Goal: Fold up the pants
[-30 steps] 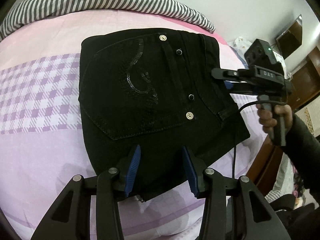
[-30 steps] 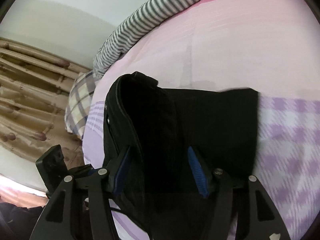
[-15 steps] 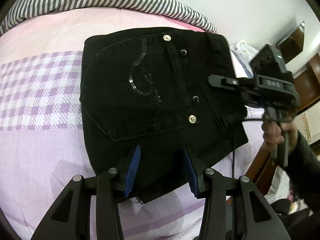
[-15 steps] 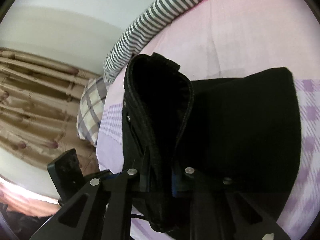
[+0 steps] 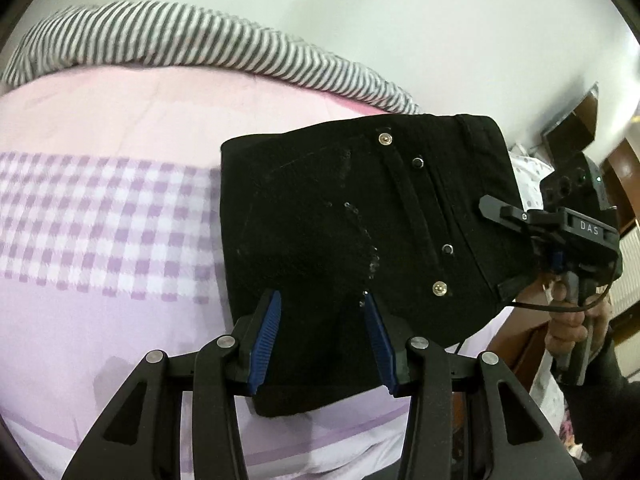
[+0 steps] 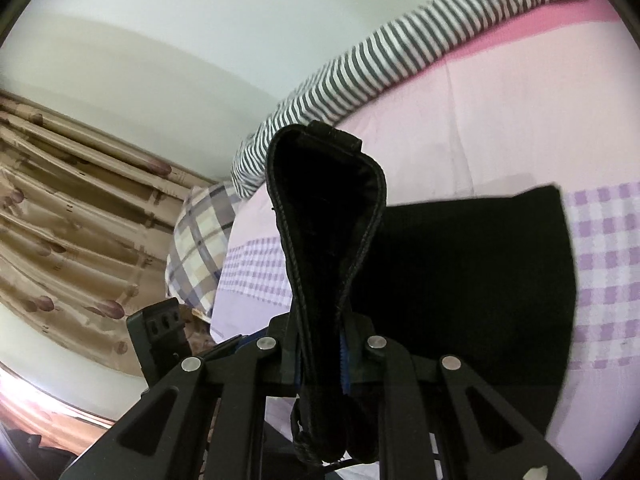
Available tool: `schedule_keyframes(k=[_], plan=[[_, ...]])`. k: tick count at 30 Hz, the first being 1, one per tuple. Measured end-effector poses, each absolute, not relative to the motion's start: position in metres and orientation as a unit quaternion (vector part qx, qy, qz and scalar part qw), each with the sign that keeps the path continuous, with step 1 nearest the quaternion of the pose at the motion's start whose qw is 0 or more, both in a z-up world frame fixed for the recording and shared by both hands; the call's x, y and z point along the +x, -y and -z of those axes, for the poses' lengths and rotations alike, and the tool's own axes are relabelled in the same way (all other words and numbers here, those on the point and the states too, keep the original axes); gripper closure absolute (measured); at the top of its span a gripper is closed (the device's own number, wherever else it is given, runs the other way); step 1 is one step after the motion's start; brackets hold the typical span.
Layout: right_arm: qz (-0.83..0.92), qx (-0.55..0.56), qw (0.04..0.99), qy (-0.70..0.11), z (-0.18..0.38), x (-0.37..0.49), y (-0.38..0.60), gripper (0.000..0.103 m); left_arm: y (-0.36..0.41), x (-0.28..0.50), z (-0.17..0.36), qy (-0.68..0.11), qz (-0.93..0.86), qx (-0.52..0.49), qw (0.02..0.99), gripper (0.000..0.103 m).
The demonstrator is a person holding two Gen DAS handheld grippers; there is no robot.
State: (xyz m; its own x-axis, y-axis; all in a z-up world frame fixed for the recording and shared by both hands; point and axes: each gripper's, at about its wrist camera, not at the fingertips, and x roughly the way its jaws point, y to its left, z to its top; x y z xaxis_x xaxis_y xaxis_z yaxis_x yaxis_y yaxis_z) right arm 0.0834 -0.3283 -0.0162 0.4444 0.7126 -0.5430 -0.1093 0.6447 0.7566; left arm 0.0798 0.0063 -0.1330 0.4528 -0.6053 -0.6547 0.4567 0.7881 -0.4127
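The black pants (image 5: 340, 208), folded into a thick square with rivets and a sequin pocket on top, hang a little above the bed. Their near edge fills the gap between the blue pads of my left gripper (image 5: 324, 340), which is shut on that bundle. At the right edge my right gripper (image 5: 520, 240), held by a hand (image 5: 568, 328), pinches the waistband. In the right wrist view the right gripper (image 6: 320, 360) is shut on the waistband (image 6: 328, 208), which stands up in a loop, and the rest of the pants (image 6: 460, 280) spreads behind it.
The bed sheet (image 5: 100, 220) is pink with purple checks. A grey-and-white striped bolster (image 5: 200, 44) lies along the far edge by the wall. A plaid pillow (image 6: 200, 248) and brown curtains (image 6: 60, 220) are at one end, and wooden furniture (image 5: 616, 160) stands past the other.
The right gripper's jaws shut on the waistband edge. Both grippers then rose, and the pants came up off the sheet with them.
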Motion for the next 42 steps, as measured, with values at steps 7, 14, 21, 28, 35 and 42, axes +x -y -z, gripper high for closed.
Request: schedule_keyframes(k=[7, 14, 21, 28, 35, 42], plan=[[-0.211, 0.342, 0.787, -0.467, 0.035, 0.076, 0.360, 0.090, 0.042, 0.083, 0.134, -0.422, 0.347, -0.039, 0.837, 0.058], [-0.160, 0.344, 0.782, -0.494, 0.085, 0.079, 0.384, 0.090, 0.074, 0.090, 0.164, -0.464, 0.350, 0.008, 0.814, 0.058], [-0.136, 0.341, 0.777, -0.512, 0.110, 0.077, 0.388, 0.077, 0.082, 0.089, 0.183, -0.477, 0.339, 0.033, 0.810, 0.058], [-0.123, 0.340, 0.787, -0.500, 0.095, 0.047, 0.399, 0.069, 0.081, 0.085, 0.183, -0.478, 0.337, 0.025, 0.811, 0.058], [-0.118, 0.353, 0.789, -0.489, 0.087, 0.015, 0.401, 0.069, 0.086, 0.080, 0.184, -0.479, 0.323, 0.030, 0.816, 0.058], [-0.108, 0.325, 0.800, -0.493, 0.084, 0.015, 0.387, 0.083, 0.097, 0.075, 0.184, -0.478, 0.300, 0.054, 0.824, 0.058]])
